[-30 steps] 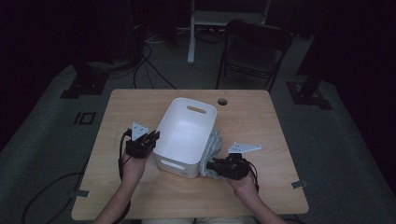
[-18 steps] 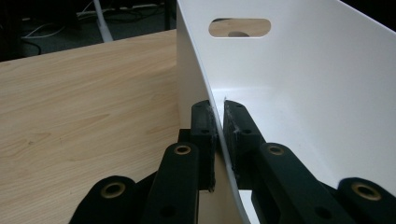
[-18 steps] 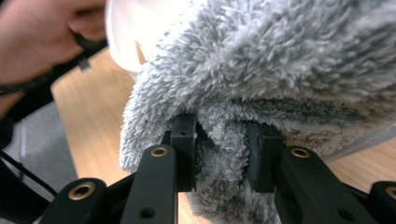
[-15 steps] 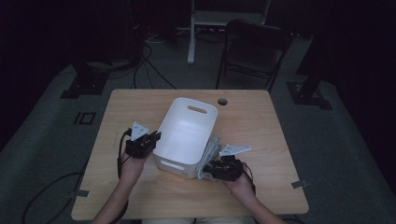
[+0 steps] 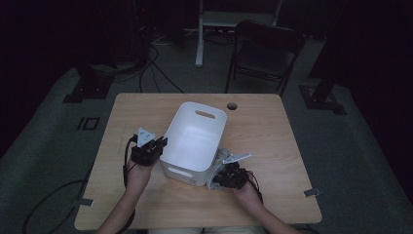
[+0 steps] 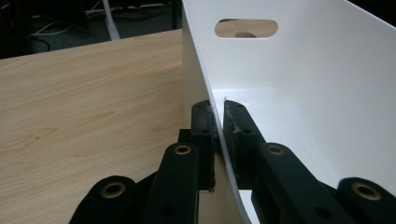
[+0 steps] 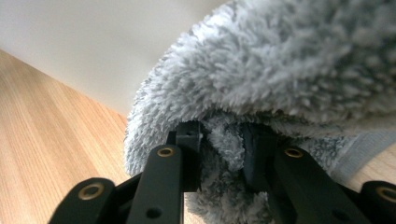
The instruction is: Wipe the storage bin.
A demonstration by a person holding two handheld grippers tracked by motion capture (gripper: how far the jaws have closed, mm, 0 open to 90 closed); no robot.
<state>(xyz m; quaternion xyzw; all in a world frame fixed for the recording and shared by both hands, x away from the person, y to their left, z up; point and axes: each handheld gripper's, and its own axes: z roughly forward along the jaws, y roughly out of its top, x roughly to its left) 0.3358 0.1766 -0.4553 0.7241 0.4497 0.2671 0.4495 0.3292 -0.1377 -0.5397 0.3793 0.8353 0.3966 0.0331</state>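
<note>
A white plastic bin (image 5: 195,141) with handle slots stands in the middle of the wooden table (image 5: 272,126). My left gripper (image 5: 162,144) is at its left side, shut on the thin left wall (image 6: 303,70), one jaw inside and one outside (image 6: 218,112). A grey fluffy cloth (image 5: 220,161) lies against the bin's right side. My right gripper (image 5: 217,176) is low on the table there. Its jaws have just been closing, and a fold of the cloth (image 7: 289,70) is pinched between them (image 7: 222,135). The bin's outer wall (image 7: 93,42) rises just behind the cloth.
A round cable hole (image 5: 232,106) sits near the table's far edge. Behind the table stand a dark folding chair (image 5: 265,48) and a stand with cables on the floor. Bare wood (image 6: 70,93) stretches to the left of the bin.
My right gripper has dropped and shifted left, closer to the bin's side and down onto the cloth. The left gripper and the bin have not moved.
</note>
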